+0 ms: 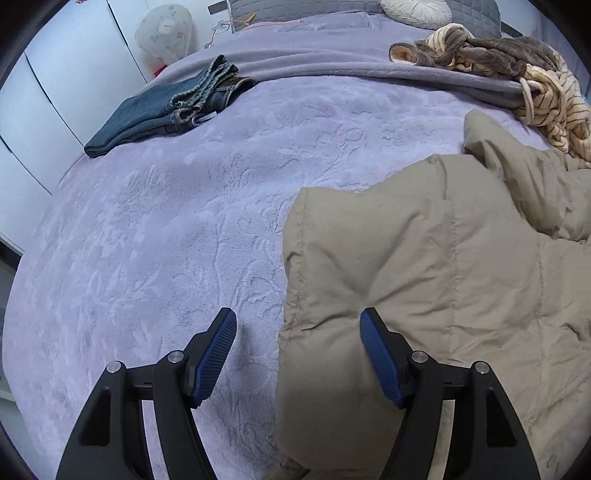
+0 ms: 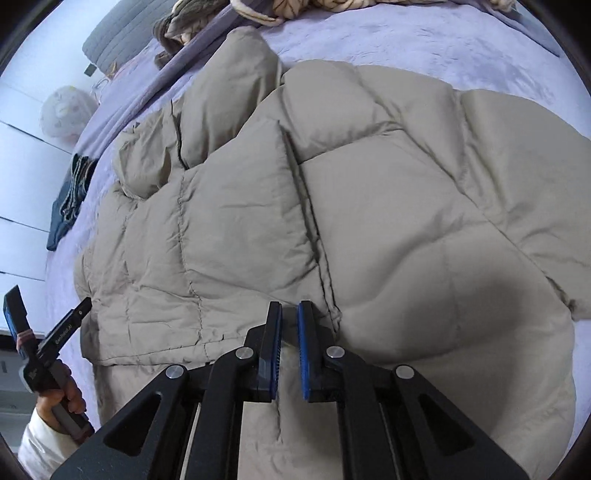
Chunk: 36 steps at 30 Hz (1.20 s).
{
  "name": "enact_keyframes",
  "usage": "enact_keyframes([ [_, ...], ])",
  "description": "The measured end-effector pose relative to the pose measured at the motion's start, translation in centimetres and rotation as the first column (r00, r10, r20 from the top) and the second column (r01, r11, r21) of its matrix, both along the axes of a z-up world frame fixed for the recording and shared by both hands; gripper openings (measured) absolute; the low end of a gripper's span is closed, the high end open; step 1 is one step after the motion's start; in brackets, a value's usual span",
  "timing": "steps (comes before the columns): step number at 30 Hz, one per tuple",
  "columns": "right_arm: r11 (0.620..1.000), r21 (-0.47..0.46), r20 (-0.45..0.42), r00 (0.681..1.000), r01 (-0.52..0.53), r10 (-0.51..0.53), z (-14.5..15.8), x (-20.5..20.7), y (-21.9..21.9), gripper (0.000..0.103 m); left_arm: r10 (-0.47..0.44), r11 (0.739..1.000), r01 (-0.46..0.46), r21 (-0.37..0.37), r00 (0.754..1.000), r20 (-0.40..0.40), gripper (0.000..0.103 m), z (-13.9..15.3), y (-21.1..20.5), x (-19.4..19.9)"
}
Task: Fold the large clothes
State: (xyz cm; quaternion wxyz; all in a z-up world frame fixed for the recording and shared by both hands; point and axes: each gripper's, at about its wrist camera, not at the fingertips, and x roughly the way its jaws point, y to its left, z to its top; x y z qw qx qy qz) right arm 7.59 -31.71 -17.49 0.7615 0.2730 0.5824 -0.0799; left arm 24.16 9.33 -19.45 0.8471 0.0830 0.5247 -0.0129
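A large beige puffer jacket (image 2: 369, 192) lies spread on the lilac bed cover (image 1: 166, 229); it also shows in the left wrist view (image 1: 424, 266). My left gripper (image 1: 298, 321) is open and empty, above the jacket's left edge, one finger over the bed cover and one over the jacket. It also shows in the right wrist view (image 2: 48, 317), held in a hand at the jacket's left side. My right gripper (image 2: 290, 308) hovers over the jacket's near hem by the front opening. Its jaws stand close with a narrow gap, nothing between them.
Folded blue jeans (image 1: 162, 110) lie at the bed's far left. A heap of striped and brown clothes (image 1: 509, 74) lies at the far right. Grey pillows (image 1: 332, 11) line the head of the bed. White cupboard doors (image 1: 44, 103) stand to the left.
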Motion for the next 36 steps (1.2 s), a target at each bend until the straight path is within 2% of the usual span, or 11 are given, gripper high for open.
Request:
enact_keyframes([
  [2,0.999,0.039,0.017,1.000,0.019,-0.019,1.1,-1.3,-0.9,0.022,-0.031,0.999,0.031,-0.013,0.999,0.014,0.071,1.7,-0.6,-1.0],
  [5,0.993,0.101,0.025,0.998,0.060,-0.063,2.3,-3.6,-2.3,0.049,-0.080,0.995,0.081,-0.050,0.997,0.016,0.071,3.9,-2.1,-3.1],
  [8,0.980,0.157,0.028,0.991,0.122,-0.128,3.1,-6.9,-3.8,0.051,-0.111,0.990,0.113,-0.088,0.993,0.029,0.103,5.6,-3.9,-5.0],
  [17,0.933,0.189,0.060,0.944,0.308,-0.324,4.2,-14.7,-10.6,0.083,-0.208,0.968,0.212,-0.135,0.977,0.050,0.103,8.5,-11.6,-9.9],
  [19,0.908,0.202,0.074,0.918,0.368,-0.389,4.1,-16.5,-12.8,0.084,-0.209,0.963,0.208,-0.174,0.978,0.011,0.103,8.1,-13.1,-10.2],
  [22,0.860,0.236,0.087,0.872,0.451,-0.481,3.9,-19.2,-16.2,0.088,-0.221,0.967,0.213,-0.142,0.975,-0.038,0.103,7.2,-15.7,-10.7],
  [23,0.842,0.253,0.095,0.853,0.477,-0.512,3.8,-19.9,-17.6,0.100,-0.234,0.965,0.226,-0.133,0.971,-0.053,0.103,6.9,-16.6,-11.0],
  [24,0.822,0.266,0.105,0.832,0.504,-0.544,3.6,-20.7,-18.9,0.103,-0.252,0.961,0.241,-0.132,0.965,-0.069,0.103,6.5,-17.5,-11.2],
  [31,0.685,0.368,0.070,0.715,0.629,-0.695,1.4,-23.7,-26.6,0.103,-0.320,0.944,0.306,-0.126,0.941,-0.113,0.103,5.6,-22.2,-13.6],
  [34,0.603,0.425,0.075,0.637,0.675,-0.767,0.3,-24.9,-30.0,0.103,-0.340,0.937,0.325,-0.130,0.932,-0.123,0.103,5.4,-23.7,-14.2],
  [36,0.527,0.494,0.084,0.566,0.691,-0.820,-0.5,-25.3,-31.9,0.103,-0.346,0.934,0.330,-0.137,0.930,-0.125,0.103,5.4,-24.2,-14.3],
])
